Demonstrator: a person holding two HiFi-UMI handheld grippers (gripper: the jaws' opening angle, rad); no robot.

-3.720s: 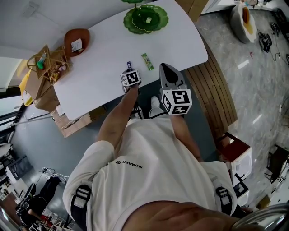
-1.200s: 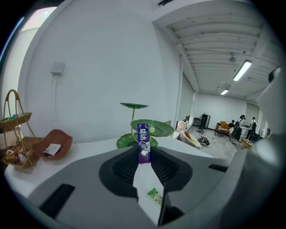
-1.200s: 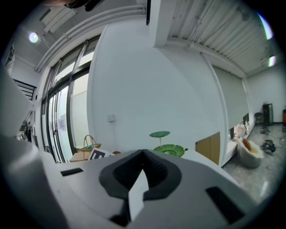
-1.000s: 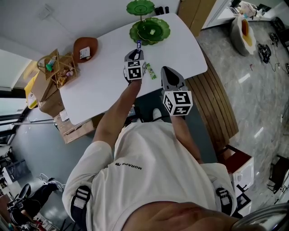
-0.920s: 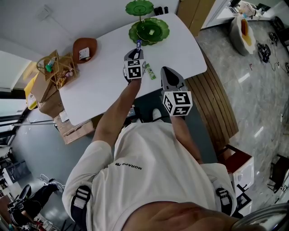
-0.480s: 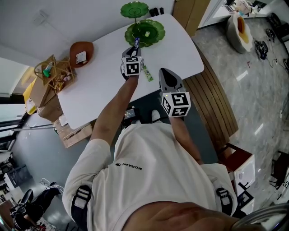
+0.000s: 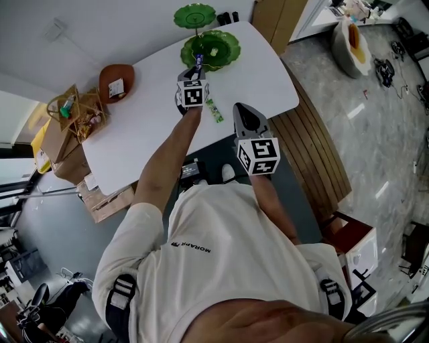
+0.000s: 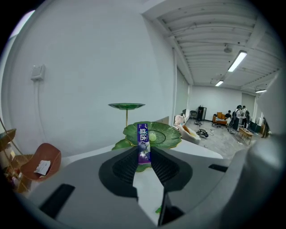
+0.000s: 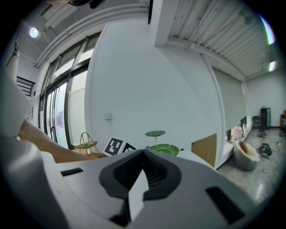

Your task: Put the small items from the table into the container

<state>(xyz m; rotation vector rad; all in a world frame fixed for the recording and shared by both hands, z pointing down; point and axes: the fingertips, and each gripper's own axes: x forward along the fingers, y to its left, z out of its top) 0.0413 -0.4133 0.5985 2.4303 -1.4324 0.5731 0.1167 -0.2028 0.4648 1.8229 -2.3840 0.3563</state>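
My left gripper (image 7: 196, 65) is shut on a purple packet (image 7: 198, 59), which stands upright between its pads (image 8: 142, 134). It hovers at the near rim of the green leaf-shaped dish (image 7: 210, 48), whose small upper tier (image 7: 194, 15) rises on a stem. In the left gripper view the dish (image 8: 157, 136) lies just past the jaws. A green packet (image 7: 214, 110) lies on the white table (image 7: 147, 127) between the two grippers. My right gripper (image 7: 243, 110) hangs at the table's near edge, shut and holding nothing (image 9: 144, 154).
A brown bowl (image 7: 116, 82) with a small card in it sits at the table's left. A wire basket (image 7: 74, 104) and cardboard boxes (image 7: 60, 144) stand beyond the left end. A slatted wooden bench (image 7: 315, 141) runs along the right side.
My left gripper has carried the purple packet from the table's near part toward the green dish. The right gripper has stayed where it was.
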